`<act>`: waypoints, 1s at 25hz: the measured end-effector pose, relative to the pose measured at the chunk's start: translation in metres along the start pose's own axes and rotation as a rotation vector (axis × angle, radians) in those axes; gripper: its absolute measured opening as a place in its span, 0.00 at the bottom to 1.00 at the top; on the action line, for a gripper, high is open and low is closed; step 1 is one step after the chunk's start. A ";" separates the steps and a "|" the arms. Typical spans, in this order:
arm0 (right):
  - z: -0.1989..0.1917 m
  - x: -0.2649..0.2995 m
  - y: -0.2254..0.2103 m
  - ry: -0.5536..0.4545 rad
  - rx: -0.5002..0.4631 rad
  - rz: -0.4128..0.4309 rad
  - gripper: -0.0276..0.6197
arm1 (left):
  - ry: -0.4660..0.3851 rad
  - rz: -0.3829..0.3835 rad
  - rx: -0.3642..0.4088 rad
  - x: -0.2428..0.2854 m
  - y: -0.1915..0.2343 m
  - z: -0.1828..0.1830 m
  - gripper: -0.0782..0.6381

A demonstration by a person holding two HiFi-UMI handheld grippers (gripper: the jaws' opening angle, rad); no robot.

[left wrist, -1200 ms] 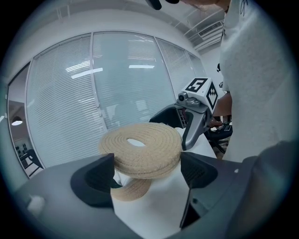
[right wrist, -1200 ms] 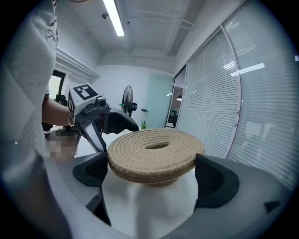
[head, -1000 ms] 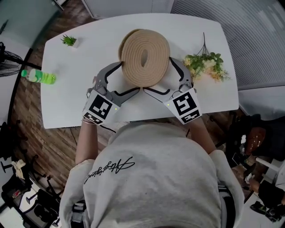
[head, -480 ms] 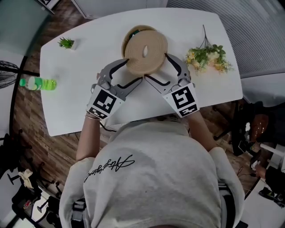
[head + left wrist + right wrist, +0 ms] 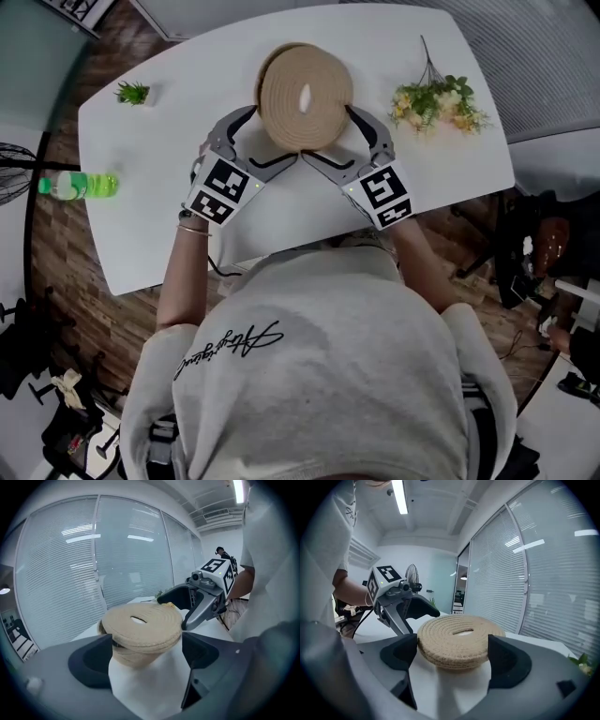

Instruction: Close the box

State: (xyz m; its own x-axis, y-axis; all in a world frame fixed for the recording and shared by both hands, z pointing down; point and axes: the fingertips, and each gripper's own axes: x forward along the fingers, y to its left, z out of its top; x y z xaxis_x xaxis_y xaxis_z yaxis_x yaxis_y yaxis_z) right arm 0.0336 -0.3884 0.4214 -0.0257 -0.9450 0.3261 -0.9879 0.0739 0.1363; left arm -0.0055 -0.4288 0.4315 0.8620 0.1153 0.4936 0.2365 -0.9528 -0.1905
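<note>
A round woven lid (image 5: 305,94) lies on the woven box (image 5: 263,73) at the far middle of the white table (image 5: 141,216), a little askew. In the left gripper view the box (image 5: 133,658) shows under the lid (image 5: 140,623). My left gripper (image 5: 272,138) reaches in from the left and my right gripper (image 5: 328,134) from the right. Each has the lid's rim between its jaws. Both pairs of jaws are opening, and their pads touch the rim. In the right gripper view the lid (image 5: 459,637) fills the gap between the jaws.
A bunch of flowers (image 5: 436,98) lies right of the box. A small potted plant (image 5: 133,93) stands at the far left corner. A green bottle (image 5: 75,185) lies off the table's left edge. The person's torso covers the near edge.
The lid, held up and tilted a second ago, has gone down and away from me onto the box. Both grippers went with it.
</note>
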 end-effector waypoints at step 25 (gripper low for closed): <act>-0.010 0.009 -0.024 0.057 0.012 0.175 0.86 | -0.060 0.030 -0.079 0.006 0.008 0.010 0.75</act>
State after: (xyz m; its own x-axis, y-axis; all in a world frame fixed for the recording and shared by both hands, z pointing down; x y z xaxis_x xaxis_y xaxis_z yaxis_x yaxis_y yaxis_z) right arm 0.0589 -0.3957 0.4306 -0.1890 -0.8984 0.3963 -0.9709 0.2314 0.0614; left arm 0.0061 -0.4327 0.4241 0.8942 0.1004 0.4362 0.1758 -0.9750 -0.1358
